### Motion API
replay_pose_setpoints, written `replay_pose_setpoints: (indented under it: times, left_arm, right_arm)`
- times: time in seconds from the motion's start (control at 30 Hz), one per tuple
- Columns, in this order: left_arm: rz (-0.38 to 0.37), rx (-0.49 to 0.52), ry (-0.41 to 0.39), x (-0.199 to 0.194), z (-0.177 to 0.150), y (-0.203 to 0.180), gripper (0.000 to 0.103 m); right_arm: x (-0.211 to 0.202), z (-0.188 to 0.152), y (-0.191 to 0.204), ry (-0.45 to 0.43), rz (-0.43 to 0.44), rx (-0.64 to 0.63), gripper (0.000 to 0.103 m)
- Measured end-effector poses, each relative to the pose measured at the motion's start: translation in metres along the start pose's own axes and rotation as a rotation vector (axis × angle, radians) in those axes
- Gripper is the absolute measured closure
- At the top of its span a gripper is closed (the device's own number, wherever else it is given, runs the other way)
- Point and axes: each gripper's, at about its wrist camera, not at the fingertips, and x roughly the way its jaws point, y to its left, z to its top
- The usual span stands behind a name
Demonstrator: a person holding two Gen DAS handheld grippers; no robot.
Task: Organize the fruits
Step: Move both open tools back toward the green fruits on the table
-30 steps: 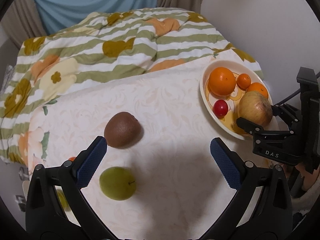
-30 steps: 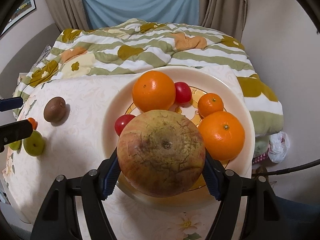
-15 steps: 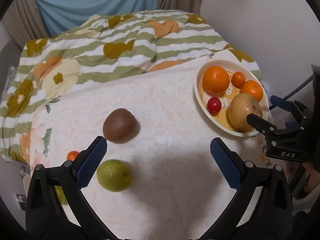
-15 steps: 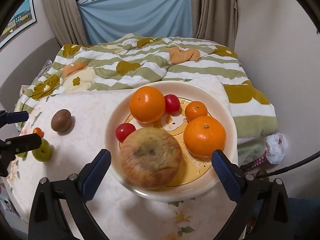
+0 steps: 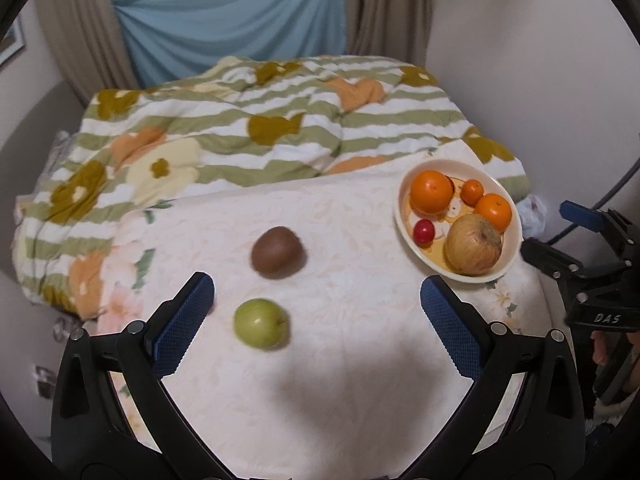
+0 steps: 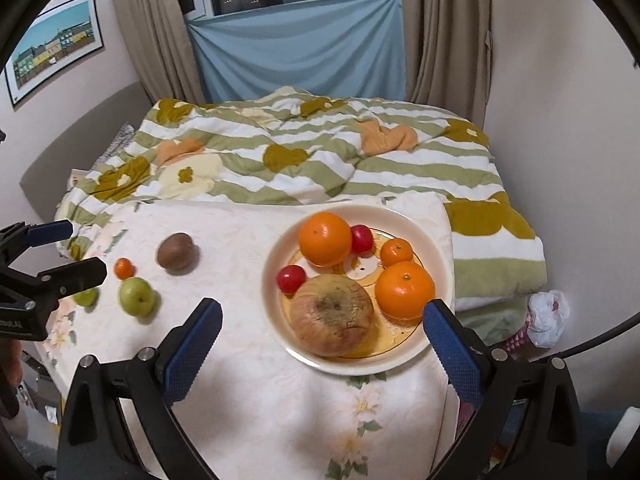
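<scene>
The apple, clamped a second ago in the right gripper, is now seen lying free on the plate among oranges and tomatoes; the gripper has been drawn back with its jaws spread wide. The left gripper is held open as before, over the cloth, with the green apple and kiwi ahead of it.

Each gripper is black plastic with silver screws and blue cross-hatched pads; white "DAS" lettering marks the right one's side.
</scene>
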Motion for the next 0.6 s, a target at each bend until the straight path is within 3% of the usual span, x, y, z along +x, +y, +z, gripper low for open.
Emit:
replay_pose_setpoints:
  times: [0.3,0.6]
  left_arm:
    - [0.080,-0.075,-0.056,-0.046,-0.025,0.044,0.000]
    - [0.060,-0.063,-0.075,-0.072,-0.053,0.109,0.000]
  right_arm:
    - [-0.032,0.007,0.027,-0.048,0.019,-0.031,0.003]
    - [-0.045,0.007,0.091,-0.084,-0.012,-0.023,0.003]
